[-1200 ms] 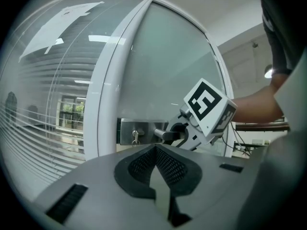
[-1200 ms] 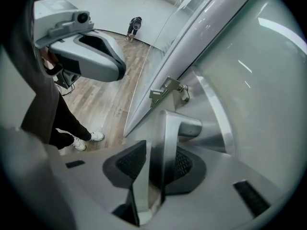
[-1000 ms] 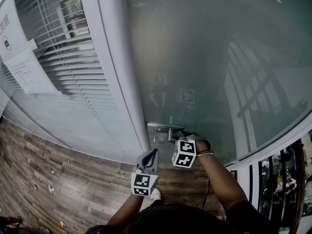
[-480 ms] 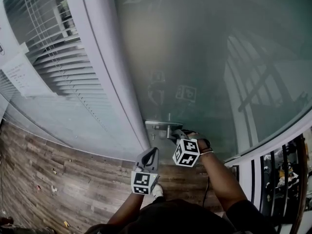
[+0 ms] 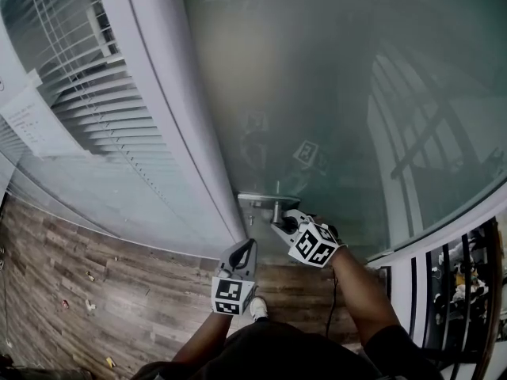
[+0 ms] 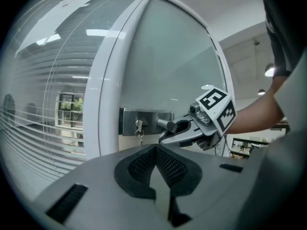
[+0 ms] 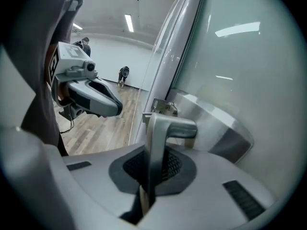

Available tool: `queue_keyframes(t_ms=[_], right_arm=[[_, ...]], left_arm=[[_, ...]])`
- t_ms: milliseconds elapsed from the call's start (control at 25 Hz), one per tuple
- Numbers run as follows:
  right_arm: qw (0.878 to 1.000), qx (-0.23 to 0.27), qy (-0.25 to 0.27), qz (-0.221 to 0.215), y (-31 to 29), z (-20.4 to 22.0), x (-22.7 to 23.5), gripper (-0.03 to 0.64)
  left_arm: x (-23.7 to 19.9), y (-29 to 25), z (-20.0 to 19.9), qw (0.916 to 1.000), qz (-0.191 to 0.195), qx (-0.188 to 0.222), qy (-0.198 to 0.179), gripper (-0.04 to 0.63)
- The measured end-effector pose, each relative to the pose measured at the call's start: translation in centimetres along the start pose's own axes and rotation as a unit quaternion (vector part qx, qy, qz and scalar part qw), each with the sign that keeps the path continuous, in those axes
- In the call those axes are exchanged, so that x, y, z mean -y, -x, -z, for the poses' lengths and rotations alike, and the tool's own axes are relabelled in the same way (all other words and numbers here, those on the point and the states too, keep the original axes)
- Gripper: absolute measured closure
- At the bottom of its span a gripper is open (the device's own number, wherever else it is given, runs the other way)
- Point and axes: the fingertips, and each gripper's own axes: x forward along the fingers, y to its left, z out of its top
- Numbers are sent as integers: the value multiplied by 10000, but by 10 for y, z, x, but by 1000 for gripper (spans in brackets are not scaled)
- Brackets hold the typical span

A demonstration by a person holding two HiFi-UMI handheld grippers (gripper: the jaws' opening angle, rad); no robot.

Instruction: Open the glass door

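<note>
Fingers (image 7: 128,169) of my right gripper (image 5: 283,226) are clamped on the metal lever handle (image 7: 165,126) of the glass door (image 5: 333,93), beside its lock plate (image 6: 148,119) with a key (image 6: 138,128). That wrist tilts downward. My left gripper (image 5: 250,248), closed and empty, hangs just beside, clear of the white frame (image 5: 166,133) and blinds (image 5: 71,77), above the wood floor (image 5: 95,291).

Soft even light, fisheye-warped edges.

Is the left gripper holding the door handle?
No, the left gripper hangs short of the door handle, which the right gripper clamps.
</note>
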Motion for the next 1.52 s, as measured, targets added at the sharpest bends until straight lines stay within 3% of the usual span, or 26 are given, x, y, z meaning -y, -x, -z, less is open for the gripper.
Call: queue_keyframes(t_ms=[600,800,960,1240,1520], right_arm=[[9994,-198,-275,69,-8,19,32,603],[9987,-249,-412,139,12,31,46,601],[9982,-229,-530,143,19,54,60,601],[9950,-475,-728,495,-72,45,136,601],[9907,-586,-963,757,-83,54,211,602]], left_arm=[[14,-31,-27,9987,354,342,-98,597],[48,-33,-49,9961,663,506,-299,597],[70,-44,-43,9950,729,553,-402,597],[-14,-93,-31,9966,685,373,-276,597],[-19,-151,-45,9984,477,241,-178,597]])
